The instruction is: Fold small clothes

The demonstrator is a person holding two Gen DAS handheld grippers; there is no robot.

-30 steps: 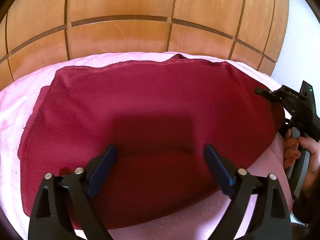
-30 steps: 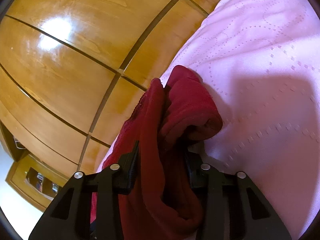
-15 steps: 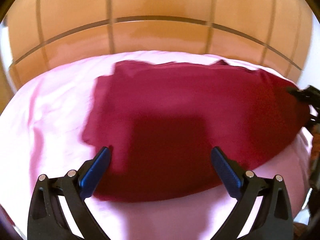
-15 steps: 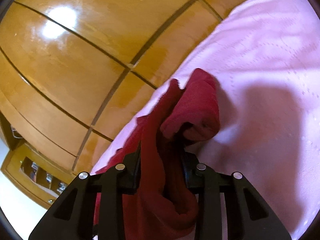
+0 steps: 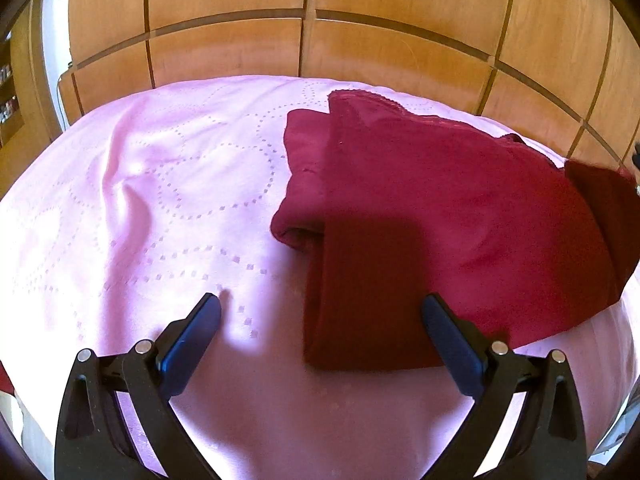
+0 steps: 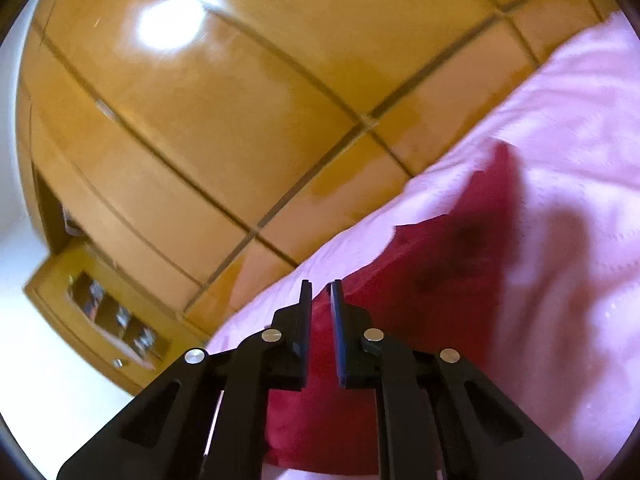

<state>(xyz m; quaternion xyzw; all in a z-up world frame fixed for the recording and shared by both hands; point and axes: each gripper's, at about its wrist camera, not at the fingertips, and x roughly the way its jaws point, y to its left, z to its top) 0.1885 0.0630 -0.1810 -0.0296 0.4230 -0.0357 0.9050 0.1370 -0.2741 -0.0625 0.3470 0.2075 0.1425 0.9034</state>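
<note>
**Garment lies right of the spread left tool**

The folded maroon garment rests on the pink bedspread, mostly right of the wide-spread left tool. The right tool, nearly pressed together, holds nothing and is nearer its far edge.

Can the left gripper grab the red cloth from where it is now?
Probably yes. The left gripper is open, and the near edge of the red cloth lies flat on the pink bedcover right by its right finger, with nothing in the way. It only needs to slide a little right.
</note>
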